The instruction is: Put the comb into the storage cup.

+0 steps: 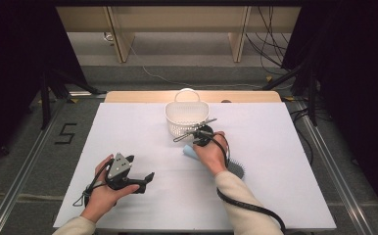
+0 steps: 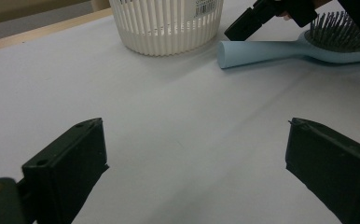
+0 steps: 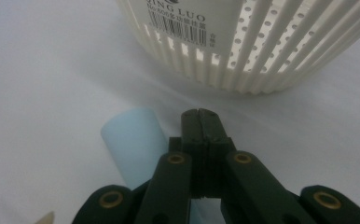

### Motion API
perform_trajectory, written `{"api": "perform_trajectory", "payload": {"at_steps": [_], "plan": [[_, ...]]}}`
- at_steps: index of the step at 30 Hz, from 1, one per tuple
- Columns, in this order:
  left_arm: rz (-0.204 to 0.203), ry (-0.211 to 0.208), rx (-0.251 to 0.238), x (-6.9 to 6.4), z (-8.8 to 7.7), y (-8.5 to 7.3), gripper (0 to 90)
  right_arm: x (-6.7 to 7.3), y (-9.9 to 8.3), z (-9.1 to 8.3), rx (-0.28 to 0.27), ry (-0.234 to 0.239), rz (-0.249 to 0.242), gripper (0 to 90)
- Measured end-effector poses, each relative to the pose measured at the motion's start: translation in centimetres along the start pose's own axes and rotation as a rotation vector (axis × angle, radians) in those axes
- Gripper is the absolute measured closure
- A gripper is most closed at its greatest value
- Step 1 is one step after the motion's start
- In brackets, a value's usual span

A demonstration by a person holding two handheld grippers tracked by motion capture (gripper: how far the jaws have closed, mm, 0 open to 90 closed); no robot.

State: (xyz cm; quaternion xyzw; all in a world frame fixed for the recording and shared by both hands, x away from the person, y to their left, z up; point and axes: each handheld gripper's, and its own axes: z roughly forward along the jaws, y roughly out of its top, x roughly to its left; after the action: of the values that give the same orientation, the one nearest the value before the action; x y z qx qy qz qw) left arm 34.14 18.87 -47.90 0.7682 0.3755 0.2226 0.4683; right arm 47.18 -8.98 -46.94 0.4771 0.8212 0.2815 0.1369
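While the right gripper (image 3: 200,122) hangs over the blue hairbrush (image 2: 280,49) handle with jaws shut and empty, this looks like the approach step. The brush lies just beside the white basket (image 1: 187,117). Next: open the jaws, straddle the handle. Left gripper (image 2: 194,163) idles wide open.

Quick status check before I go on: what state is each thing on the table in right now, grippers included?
Left gripper: open, jaws wide apart, nothing between them, resting low over the table.
Right gripper: shut, empty, above the brush handle.
Hairbrush: lying flat on the table, bristles up, light blue handle toward the basket, not gripped.
Basket: upright on the table, handle raised at the far side; contents cannot be told.
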Motion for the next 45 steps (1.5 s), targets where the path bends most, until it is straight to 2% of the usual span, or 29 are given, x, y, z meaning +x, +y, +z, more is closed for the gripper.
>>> {"api": "perform_trajectory", "payload": {"at_steps": [6, 15, 24, 31, 36, 44, 45], "plan": [[0.001, -0.004, 0.0, 0.0, 0.0, 0.0, 4.9, 0.3, 0.2, 0.3, 0.029, -0.011, -0.002, 90.0], [-0.006, -0.005, 0.001, 0.0, 0.0, 0.0, 4.9, 0.4, 0.1, 0.5, 0.045, -0.003, 0.004, 90.0], [-0.012, -0.002, -0.005, 0.1, -0.1, 0.1, 5.0, 1.1, 0.1, 0.7, 0.074, -0.016, -0.024, 90.0], [-0.017, 0.011, -0.011, 0.2, -0.2, 0.1, 5.6, 1.5, 0.0, 0.6, 0.086, 0.011, -0.035, 90.0], [-0.018, 0.014, -0.009, 0.2, -0.2, 0.1, 5.7, 2.3, -0.3, 0.3, 0.105, 0.054, -0.043, 90.0], [-0.019, 0.028, -0.006, 0.5, -0.4, 0.1, 5.6, 3.5, -1.1, -0.3, 0.131, 0.086, -0.092, 90.0], [-0.02, 0.028, -0.006, 0.5, -0.4, 0.1, 5.6, 4.0, -1.3, -0.5, 0.143, 0.097, -0.111, 90.0]]}}
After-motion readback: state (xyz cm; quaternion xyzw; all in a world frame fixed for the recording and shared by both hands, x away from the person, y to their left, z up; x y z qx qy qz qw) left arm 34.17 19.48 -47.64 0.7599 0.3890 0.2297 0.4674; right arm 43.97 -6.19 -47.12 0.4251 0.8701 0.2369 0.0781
